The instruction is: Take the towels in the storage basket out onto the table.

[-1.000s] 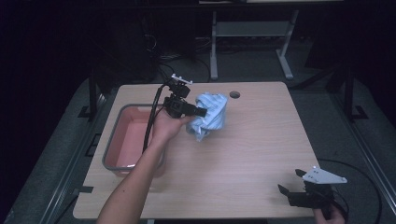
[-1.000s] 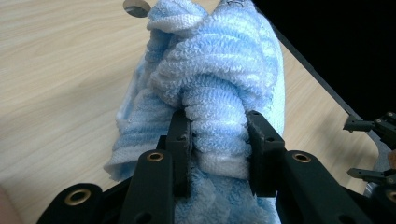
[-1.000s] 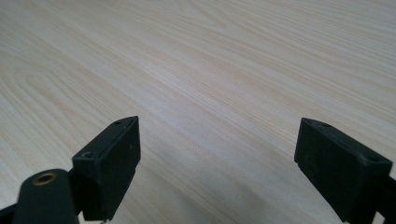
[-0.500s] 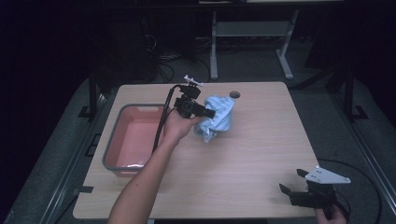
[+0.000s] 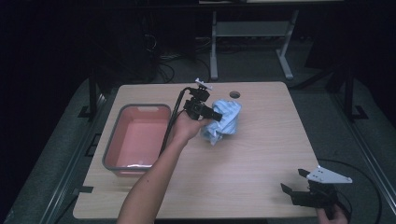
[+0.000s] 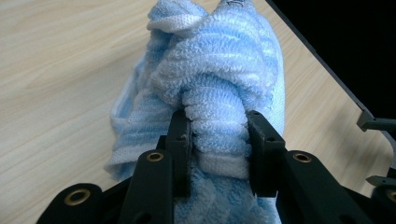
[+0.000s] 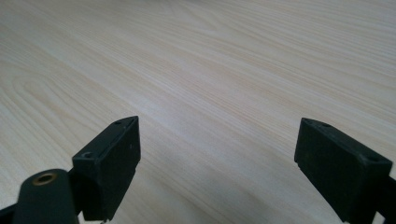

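Observation:
A light blue towel (image 5: 225, 120) hangs bunched over the far middle of the wooden table (image 5: 261, 154). My left gripper (image 5: 215, 115) is shut on it, its lower end reaching the tabletop. In the left gripper view the two black jaws pinch a thick fold of the towel (image 6: 219, 93) between them (image 6: 218, 137). My right gripper (image 5: 294, 186) rests low at the table's near right corner, held by a hand. In the right gripper view its jaws stand wide apart (image 7: 217, 158) over bare wood with nothing between them.
A pink tub with a grey rim (image 5: 136, 108) sits on the left side of the table, left of my left forearm. A round hole (image 5: 234, 94) is in the tabletop near the far edge. Dark floor and a table frame lie beyond.
My left gripper has carried the towel to the right and lower, away from the tub toward the table's far middle. The right gripper has stayed put.

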Motion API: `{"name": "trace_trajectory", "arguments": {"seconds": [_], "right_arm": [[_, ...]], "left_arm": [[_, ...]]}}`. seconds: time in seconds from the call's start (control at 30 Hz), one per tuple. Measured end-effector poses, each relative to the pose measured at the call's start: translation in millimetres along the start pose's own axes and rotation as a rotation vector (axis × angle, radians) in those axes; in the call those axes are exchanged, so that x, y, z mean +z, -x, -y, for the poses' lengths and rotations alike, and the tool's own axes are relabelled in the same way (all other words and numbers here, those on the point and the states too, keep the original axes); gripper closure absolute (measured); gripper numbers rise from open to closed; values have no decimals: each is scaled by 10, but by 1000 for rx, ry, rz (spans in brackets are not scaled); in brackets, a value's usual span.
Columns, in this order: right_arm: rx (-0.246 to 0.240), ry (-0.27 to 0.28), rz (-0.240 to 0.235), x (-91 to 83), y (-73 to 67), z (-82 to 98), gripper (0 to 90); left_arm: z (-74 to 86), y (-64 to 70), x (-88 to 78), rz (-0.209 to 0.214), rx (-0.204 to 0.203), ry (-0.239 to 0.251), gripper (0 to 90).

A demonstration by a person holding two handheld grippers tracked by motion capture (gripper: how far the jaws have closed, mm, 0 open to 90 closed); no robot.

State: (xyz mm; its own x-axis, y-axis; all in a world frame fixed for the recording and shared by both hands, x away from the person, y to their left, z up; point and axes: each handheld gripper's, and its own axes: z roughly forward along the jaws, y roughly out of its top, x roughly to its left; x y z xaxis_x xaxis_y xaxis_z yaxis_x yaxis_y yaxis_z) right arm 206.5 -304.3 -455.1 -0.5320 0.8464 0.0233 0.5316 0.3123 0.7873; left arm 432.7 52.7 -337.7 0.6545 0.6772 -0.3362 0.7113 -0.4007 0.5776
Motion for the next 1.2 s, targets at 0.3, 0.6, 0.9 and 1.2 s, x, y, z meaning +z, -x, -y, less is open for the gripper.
{"name": "trace_trajectory", "arguments": {"seconds": [0.3,0.6,0.9,1.2], "right_arm": [[-2,8,-1,-8,8,3,138],[-4,9,-3,-15,8,3,138],[-9,8,-5,-11,-3,-2,138],[-15,2,-9,-5,-27,-8,138]], "left_arm": [[3,45,222,17,1,-28,660],[37,104,539,32,3,-73,659],[105,91,760,27,3,-109,655],[189,100,862,7,14,-112,646]]}}
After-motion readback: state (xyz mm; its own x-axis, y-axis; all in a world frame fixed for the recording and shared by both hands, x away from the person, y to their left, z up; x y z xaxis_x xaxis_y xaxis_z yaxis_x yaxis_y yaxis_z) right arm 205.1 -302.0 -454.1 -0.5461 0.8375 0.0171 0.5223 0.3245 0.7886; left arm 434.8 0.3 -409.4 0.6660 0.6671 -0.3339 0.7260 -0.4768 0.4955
